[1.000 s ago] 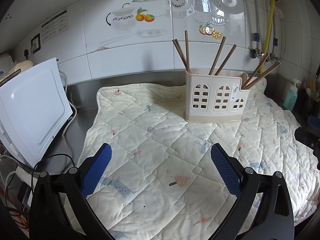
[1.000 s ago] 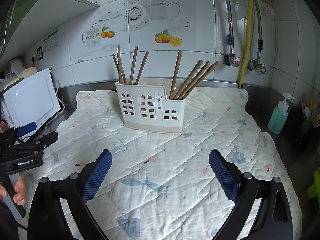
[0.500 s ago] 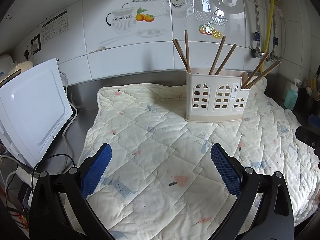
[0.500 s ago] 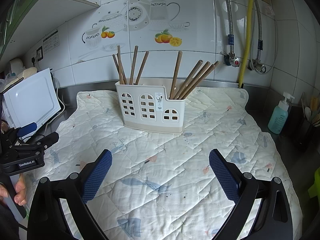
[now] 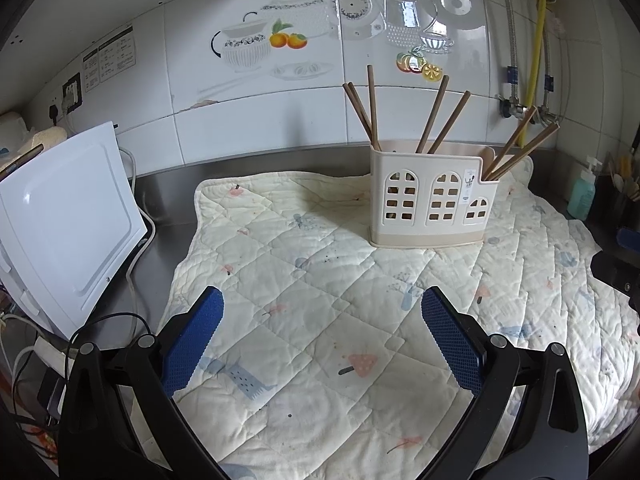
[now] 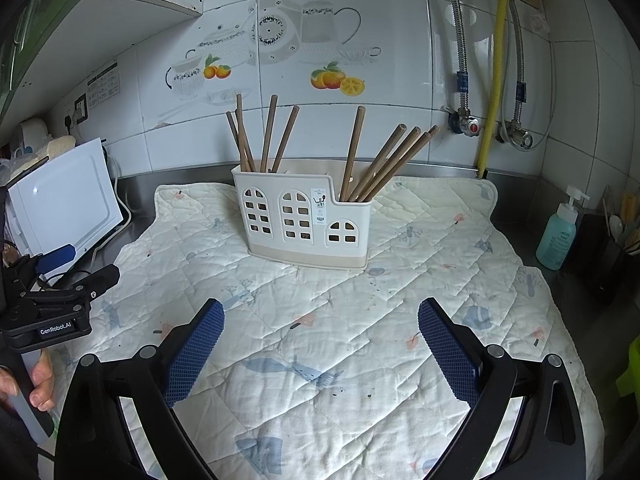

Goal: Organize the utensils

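Brown wooden chopsticks [image 6: 372, 160] all sitting in cream holder [image 6: 304, 220] mid quilted mat [image 6: 420, 280] on counter. Left tongs [image 5: 322, 340], right tongs [image 6: 320, 344] hovering apart, empty, well short. Looking like sorting done-ish, or next reaching for holder.

A quilted mat [image 6: 360, 320] covers the counter, soap bottle [image 6: 558, 236] beside it

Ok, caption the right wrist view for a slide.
Open right gripper above quilted mat, facing cream utensil holder filled with wooden chopsticks.
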A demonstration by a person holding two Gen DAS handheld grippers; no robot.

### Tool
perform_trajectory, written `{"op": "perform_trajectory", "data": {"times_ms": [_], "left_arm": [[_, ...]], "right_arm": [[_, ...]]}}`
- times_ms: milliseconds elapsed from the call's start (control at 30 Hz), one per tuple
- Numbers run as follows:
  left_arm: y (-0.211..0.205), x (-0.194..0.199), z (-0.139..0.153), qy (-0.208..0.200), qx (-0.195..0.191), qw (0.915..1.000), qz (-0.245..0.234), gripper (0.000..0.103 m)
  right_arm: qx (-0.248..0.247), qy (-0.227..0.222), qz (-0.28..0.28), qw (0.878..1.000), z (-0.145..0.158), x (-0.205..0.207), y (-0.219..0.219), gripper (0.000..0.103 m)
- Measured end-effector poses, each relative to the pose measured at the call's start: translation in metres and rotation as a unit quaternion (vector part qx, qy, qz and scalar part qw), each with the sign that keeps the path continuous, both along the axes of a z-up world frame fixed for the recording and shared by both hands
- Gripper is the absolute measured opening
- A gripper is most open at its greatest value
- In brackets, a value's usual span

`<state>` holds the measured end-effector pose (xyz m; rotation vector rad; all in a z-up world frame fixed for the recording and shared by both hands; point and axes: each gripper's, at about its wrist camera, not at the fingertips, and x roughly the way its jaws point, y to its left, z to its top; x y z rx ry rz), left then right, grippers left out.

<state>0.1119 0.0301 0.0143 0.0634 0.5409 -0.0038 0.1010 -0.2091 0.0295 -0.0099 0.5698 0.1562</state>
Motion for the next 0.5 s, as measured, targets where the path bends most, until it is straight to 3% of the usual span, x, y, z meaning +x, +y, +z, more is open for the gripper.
{"op": "perform_trajectory", "data": {"times_ms": [500], "left_arm": [[-0.0009, 0.0001, 0.0009, -0.002, 0.003, 1.0000, 0.001, 0.098]], "right_arm": [[-0.002, -0.001, 0.001, 1.000, 0.0030, 0.0009, -0.0004, 0.094]]}}
